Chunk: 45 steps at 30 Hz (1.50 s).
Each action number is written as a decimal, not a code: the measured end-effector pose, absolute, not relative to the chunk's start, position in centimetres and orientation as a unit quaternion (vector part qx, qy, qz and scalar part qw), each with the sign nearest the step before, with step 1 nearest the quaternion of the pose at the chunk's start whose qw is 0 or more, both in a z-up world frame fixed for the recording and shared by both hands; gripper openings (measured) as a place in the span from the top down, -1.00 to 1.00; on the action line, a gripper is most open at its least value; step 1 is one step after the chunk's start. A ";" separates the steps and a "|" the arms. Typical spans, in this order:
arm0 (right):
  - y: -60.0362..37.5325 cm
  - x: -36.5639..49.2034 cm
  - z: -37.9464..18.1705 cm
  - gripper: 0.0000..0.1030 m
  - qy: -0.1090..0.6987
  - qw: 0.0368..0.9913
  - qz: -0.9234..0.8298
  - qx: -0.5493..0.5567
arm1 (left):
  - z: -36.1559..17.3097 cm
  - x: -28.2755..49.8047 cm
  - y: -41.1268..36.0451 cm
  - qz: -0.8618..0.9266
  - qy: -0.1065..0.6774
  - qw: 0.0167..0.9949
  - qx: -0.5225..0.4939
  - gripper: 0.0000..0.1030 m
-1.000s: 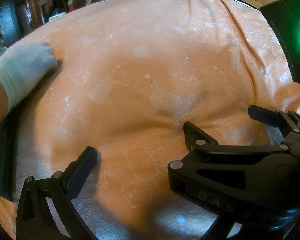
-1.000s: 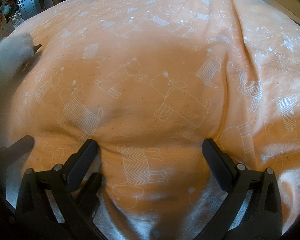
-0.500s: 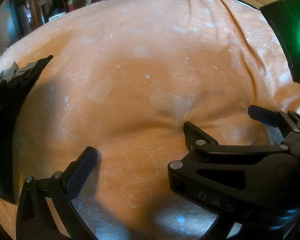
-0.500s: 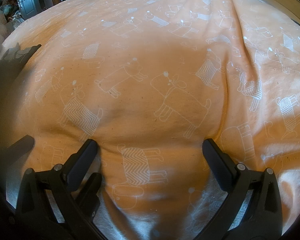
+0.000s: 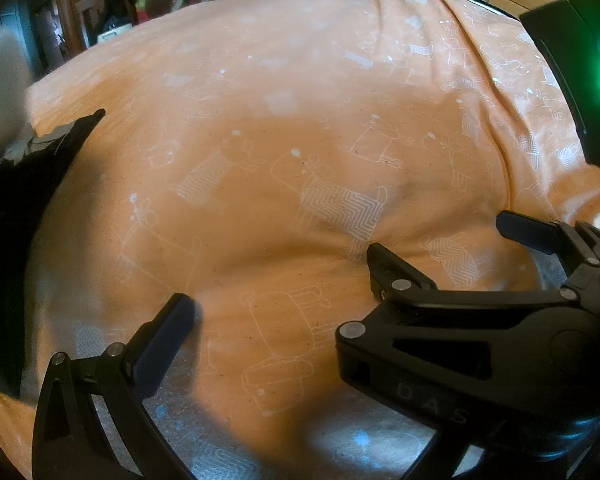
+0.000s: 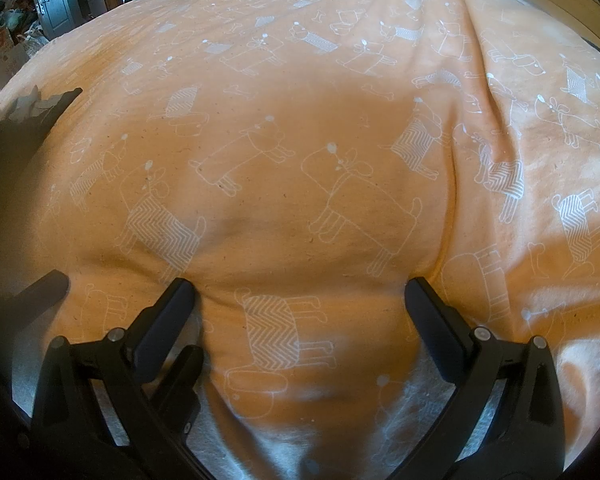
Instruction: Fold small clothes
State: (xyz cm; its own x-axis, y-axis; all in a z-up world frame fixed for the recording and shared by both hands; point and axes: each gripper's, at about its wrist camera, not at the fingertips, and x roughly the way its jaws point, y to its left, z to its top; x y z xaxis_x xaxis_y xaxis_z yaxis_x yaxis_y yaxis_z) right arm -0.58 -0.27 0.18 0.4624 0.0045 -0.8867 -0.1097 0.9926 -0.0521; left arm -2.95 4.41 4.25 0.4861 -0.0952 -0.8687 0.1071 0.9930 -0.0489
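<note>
Though agape — hand-held grippers (image 5: 292, 304) (image 6: 300, 308) on blanket (image 6: 300, 128)

The gloved hand has left the dark garment (image 5: 16, 216) lying alone.

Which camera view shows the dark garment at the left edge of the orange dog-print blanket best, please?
The left wrist view: the dark garment fills its left edge, though shadowed. The right wrist view shows only a dim tip.
</note>
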 end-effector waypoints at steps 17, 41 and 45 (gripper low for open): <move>-0.3 -0.6 0.2 -1.00 0.517 0.854 0.034 -0.050 | 4.2 -2.9 4.4 -0.059 0.504 0.862 0.006 -1.00; -0.3 -0.5 0.2 -1.00 0.526 0.848 0.036 -0.045 | 3.9 -3.0 4.6 -0.061 0.504 0.862 0.003 -1.00; -0.3 -0.4 0.3 -1.00 0.535 0.843 0.042 -0.037 | 4.0 -2.9 4.6 -0.060 0.504 0.861 0.004 -1.00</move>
State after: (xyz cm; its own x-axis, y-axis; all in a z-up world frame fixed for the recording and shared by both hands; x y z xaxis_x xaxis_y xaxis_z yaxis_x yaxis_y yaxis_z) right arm -0.40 -0.33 0.35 0.4238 0.0302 -0.9052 -0.1100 0.9938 -0.0184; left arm -2.87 4.60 3.99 0.4841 -0.1002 -0.8692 0.1078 0.9927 -0.0544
